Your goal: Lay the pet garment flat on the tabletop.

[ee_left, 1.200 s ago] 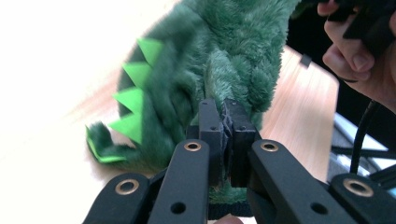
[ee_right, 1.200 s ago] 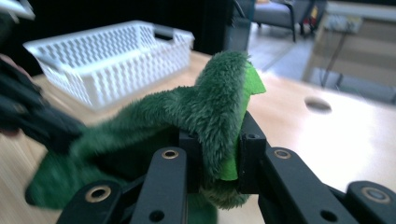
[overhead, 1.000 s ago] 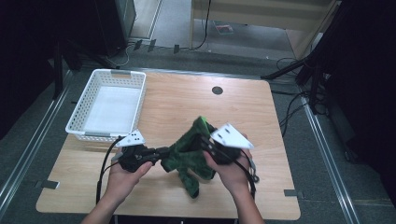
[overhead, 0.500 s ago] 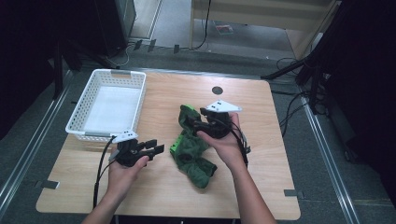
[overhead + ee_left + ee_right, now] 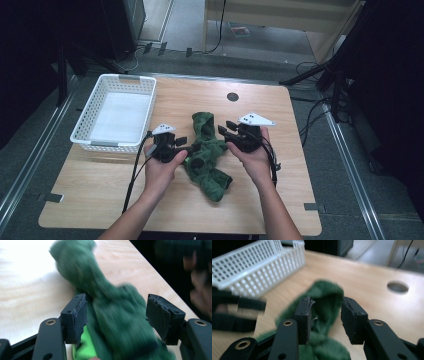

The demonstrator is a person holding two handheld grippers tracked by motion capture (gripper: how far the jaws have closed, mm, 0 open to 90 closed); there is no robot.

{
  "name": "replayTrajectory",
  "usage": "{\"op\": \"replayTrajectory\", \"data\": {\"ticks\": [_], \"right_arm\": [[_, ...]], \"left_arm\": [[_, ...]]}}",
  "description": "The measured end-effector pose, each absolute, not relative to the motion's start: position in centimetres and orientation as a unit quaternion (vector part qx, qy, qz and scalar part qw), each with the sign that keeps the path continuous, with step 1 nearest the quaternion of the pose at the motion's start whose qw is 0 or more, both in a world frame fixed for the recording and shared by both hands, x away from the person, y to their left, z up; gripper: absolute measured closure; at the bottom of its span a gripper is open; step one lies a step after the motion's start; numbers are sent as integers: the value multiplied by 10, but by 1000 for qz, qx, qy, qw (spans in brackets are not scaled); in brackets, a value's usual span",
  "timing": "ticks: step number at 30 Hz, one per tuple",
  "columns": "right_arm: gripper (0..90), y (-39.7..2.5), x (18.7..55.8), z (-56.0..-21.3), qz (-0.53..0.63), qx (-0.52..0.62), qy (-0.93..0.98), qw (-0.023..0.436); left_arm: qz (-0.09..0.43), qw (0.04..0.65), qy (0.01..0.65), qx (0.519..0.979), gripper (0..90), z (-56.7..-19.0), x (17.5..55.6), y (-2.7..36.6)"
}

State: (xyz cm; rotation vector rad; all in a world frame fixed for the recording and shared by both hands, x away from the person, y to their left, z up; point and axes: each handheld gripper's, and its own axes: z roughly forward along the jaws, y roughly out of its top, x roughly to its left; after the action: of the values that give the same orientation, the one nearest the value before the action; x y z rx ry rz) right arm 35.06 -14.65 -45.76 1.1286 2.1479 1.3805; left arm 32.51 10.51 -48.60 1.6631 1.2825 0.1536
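A crumpled dark green cloth (image 5: pixel 206 152) lies stretched along the middle of the wooden table (image 5: pixel 280 200). My left gripper (image 5: pixel 186 146) reaches in from the cloth's left side. In the left gripper view its jaws stand wide open, one on each side of the cloth (image 5: pixel 112 307), with a bright green patch low between them. My right gripper (image 5: pixel 226 132) is at the cloth's upper right. Its jaws are parted around the cloth's far end (image 5: pixel 325 296), not pressing on it.
An empty white plastic basket (image 5: pixel 82 131) stands at the table's left (image 5: pixel 257 267). A round cable hole (image 5: pixel 232 96) lies near the far edge (image 5: pixel 397 287). Cables trail from both grippers toward the front edge. Dark equipment stands on the floor beyond the table.
The left gripper moved right from beside the cloth until its open jaws straddle it. The right gripper came down a little, and the cloth end that it held up now rests on the table.
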Motion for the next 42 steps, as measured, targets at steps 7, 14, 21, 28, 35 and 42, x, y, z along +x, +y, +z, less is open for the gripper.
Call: {"op": "replayTrajectory", "data": {"ticks": [7,14,21,28,35,42], "right_arm": [[533,-144,377,-489,463,450,750,143],[435,-127,417,-514,426,484,759,93],[444,-109,433,-533,384,493,778,59],[859,-111,415,-516,426,443,781,112],[850,-136,370,-463,540,397,728,144],[862,-152,310,-417,585,340,710,198]], "left_arm": [[86,426,566,701,267,-493,370,85],[105,409,553,718,684,-505,387,90],[98,499,490,708,879,-485,371,108],[103,543,443,706,892,-462,353,124],[146,573,414,692,894,-435,325,147],[175,610,363,682,894,-404,282,160]]}}
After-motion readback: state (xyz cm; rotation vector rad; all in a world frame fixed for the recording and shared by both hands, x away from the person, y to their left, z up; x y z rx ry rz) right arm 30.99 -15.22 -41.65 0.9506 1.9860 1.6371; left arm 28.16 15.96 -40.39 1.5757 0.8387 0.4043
